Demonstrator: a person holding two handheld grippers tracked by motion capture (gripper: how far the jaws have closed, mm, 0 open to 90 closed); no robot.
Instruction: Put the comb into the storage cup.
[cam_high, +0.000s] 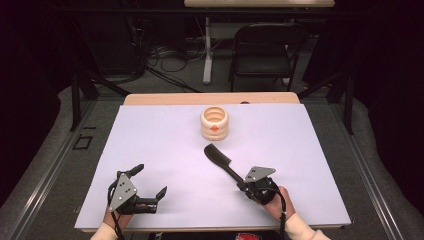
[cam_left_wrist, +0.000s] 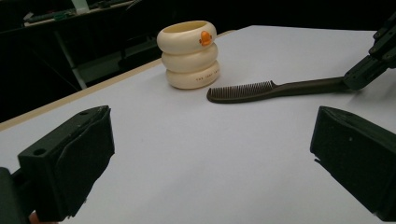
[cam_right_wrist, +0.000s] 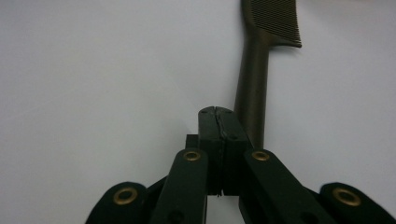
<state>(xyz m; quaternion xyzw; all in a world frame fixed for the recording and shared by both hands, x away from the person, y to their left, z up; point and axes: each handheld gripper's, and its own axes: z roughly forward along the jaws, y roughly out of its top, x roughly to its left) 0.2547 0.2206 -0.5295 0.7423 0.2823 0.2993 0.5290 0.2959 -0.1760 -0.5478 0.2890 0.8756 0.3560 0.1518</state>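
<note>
Dark brown comb (cam_high: 218, 158) lies flat on the white table (cam_high: 160, 145), just in front of the cream stacked-ring cup (cam_high: 214, 123), teeth end nearest the cup. Right gripper (cam_high: 243, 185) sits at the handle end, 2 jaws pressed together, handle running alongside them, not between. Left gripper (cam_high: 149, 181), well left of the cup, has jaws wide apart, nothing in them.

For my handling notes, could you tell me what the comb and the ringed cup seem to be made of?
The comb looks like dark moulded plastic, matte, with fine even teeth and a one-piece handle. The ringed cup looks like cream plastic or possibly glazed ceramic: smooth, soft sheen on its three stacked bulges, with an orange mark.
</note>
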